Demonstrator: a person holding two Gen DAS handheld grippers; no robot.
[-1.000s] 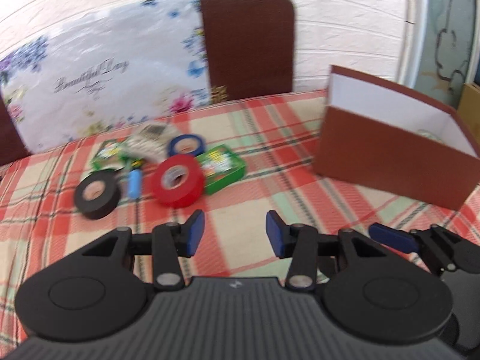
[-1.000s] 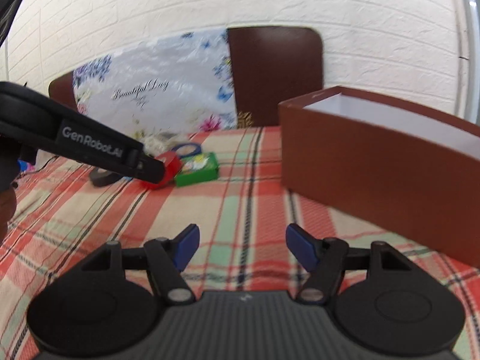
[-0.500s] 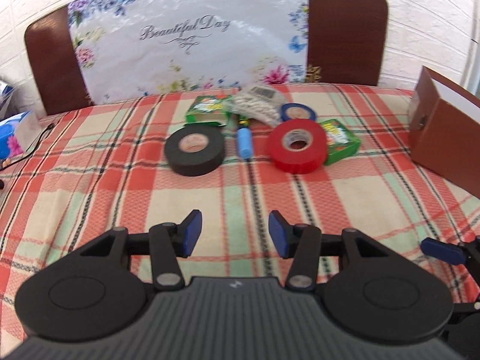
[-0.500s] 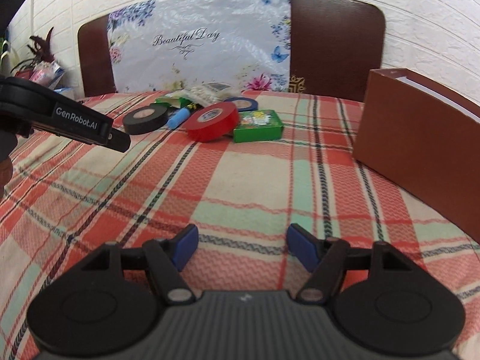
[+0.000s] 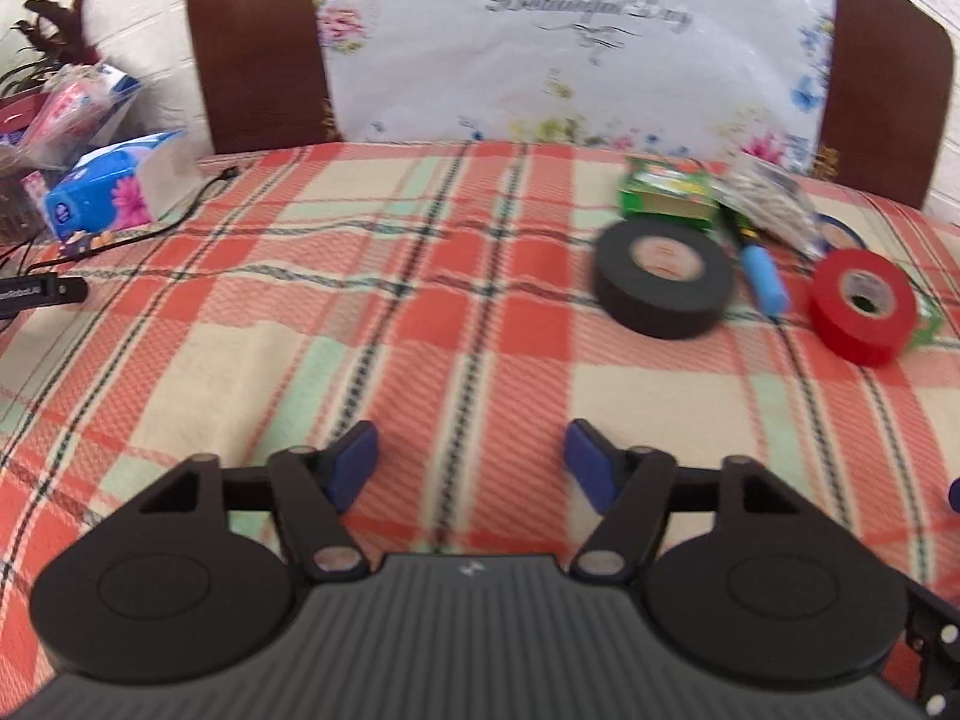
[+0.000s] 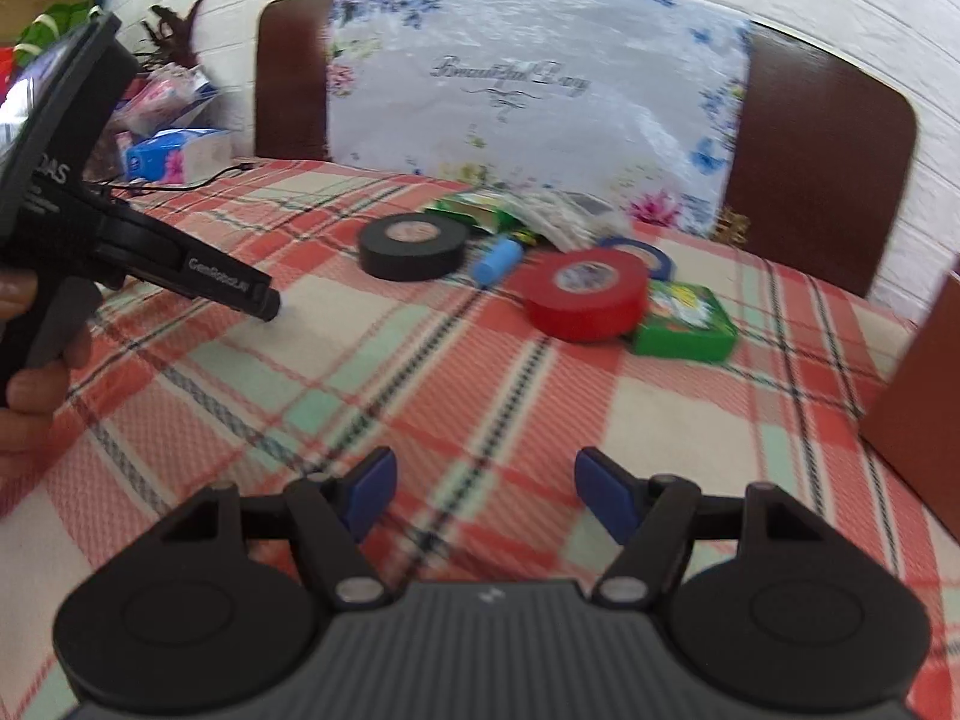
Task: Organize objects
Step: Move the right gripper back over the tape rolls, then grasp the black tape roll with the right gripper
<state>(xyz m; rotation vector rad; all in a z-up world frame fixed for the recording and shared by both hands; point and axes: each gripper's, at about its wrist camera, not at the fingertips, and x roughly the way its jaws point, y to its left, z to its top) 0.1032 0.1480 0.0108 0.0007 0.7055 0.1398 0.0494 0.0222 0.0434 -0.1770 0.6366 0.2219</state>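
Observation:
A black tape roll (image 5: 663, 279) (image 6: 414, 246), a red tape roll (image 5: 863, 307) (image 6: 585, 294), a blue cylinder (image 5: 765, 279) (image 6: 497, 261), a blue tape roll (image 6: 645, 255), two green boxes (image 6: 684, 321) (image 5: 666, 192) and a clear packet (image 5: 771, 204) lie clustered on the plaid tablecloth (image 5: 420, 312). My left gripper (image 5: 471, 467) hovers over bare cloth, left of and nearer than the black roll; its jaws are opening with nothing between them. My right gripper (image 6: 485, 489) is open and empty, short of the red roll. The brown box (image 6: 924, 414) shows at the right edge.
Chairs (image 6: 822, 162) stand behind the table, draped with a floral plastic sheet (image 5: 570, 42). A blue tissue pack (image 5: 102, 192), a black cable (image 5: 150, 228) and a bag of clutter sit at the far left. A hand (image 6: 24, 372) holds the left gripper's handle.
Both views have swung left: the brown box slid out to the right edge and the tissue pack came in at left. The left jaws have spread wider. The right jaws look unchanged.

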